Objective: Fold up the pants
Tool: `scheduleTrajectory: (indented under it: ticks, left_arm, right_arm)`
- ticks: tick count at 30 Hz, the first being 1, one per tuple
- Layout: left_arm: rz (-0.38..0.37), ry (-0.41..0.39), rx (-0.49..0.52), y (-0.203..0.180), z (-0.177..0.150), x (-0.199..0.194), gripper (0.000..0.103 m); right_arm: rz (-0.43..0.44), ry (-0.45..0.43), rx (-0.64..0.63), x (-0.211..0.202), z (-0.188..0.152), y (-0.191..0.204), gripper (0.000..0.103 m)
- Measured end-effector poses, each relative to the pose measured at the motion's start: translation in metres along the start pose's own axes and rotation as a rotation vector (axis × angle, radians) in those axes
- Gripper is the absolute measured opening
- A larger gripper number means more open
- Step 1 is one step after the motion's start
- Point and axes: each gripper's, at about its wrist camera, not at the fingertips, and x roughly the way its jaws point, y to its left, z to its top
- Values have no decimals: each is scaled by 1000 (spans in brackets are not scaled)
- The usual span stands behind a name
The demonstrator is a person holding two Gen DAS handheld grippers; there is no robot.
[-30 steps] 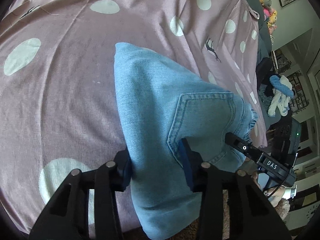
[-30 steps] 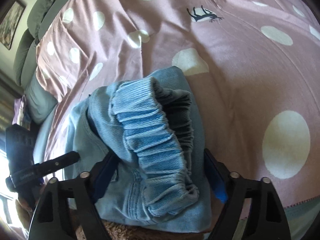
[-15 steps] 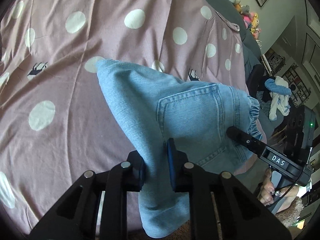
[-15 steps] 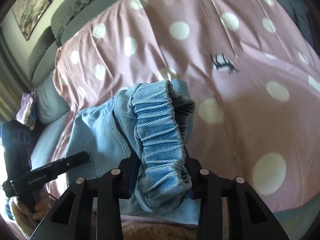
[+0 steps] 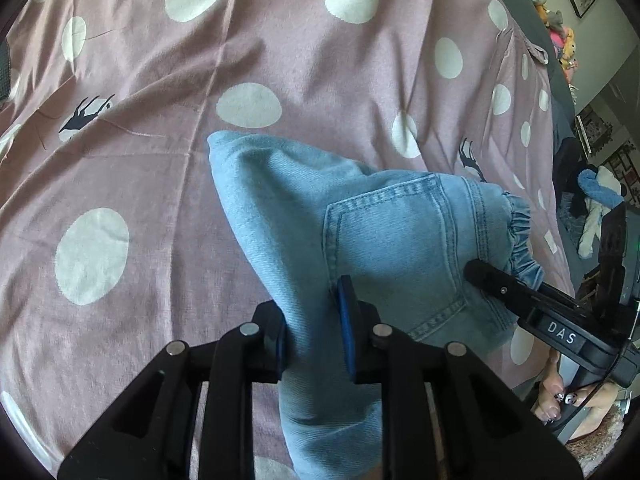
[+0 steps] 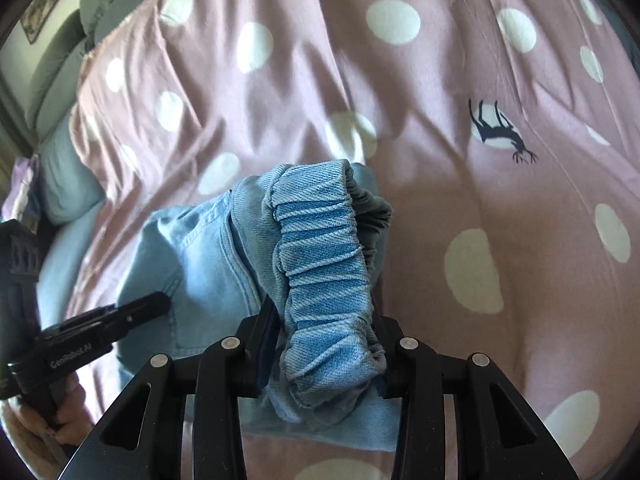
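Note:
Light blue denim pants (image 5: 392, 232) hang bunched over a pink bedspread (image 5: 160, 160) with white dots. My left gripper (image 5: 312, 320) pinches a fold of the fabric beside the back pocket (image 5: 400, 248); its jaws are opening slightly, pads still on the cloth. My right gripper (image 6: 328, 328) clamps the gathered elastic waistband (image 6: 324, 256); its jaws also ease open a little, with the band still pressed between the pads. Each gripper shows in the other's view: the right gripper (image 5: 500, 284) at the pocket's right, the left gripper (image 6: 132, 312) at lower left.
The bedspread (image 6: 480, 80) spreads wide beyond the pants, with small deer prints. Grey cushions (image 6: 60, 52) line the far left edge. Plush toys (image 5: 560, 36) and a blue-and-white heap of clothes (image 5: 600, 200) sit beyond the bed's right side. A person's hand (image 5: 560, 400) grips the right handle.
Both grippers went from wide around the denim to clamped on it. They then rose and shifted with the pants, so more of the bedspread shows beneath.

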Motion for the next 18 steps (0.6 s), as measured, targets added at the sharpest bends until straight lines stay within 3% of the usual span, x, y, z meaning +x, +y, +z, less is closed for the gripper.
scheduleTrajectory:
  ticks: [6,9,11,13,14,16,18]
  left_arm:
    - [40,33,-46,4,-6,2,36]
    - [54,9,-28,-2,-10,-17,52]
    - [66,-34,-5,-8,-12,-35,72]
    - [73,-92,19,-15,-16,-60,84]
    - [76,-113,25,-18,-18,-70,92]
    - [70,-150,34,-22,-23,-90,99]
    - [62,-173,43,-27,-30,-104,102]
  right_arm:
    - [-91,9,-43,8,-8,10,52]
    - [-118,7,-44,-3,-11,13,53]
    - [-127,0,-41,-10,-10,14,53]
    - [-125,-29,-40,-25,-11,14,55]
    - [-125,-51,-36,-36,-12,15,58]
    - [-117,-88,-26,-54,-15,15,76]
    - [-114,-120,-31,-70,-19,17,79]
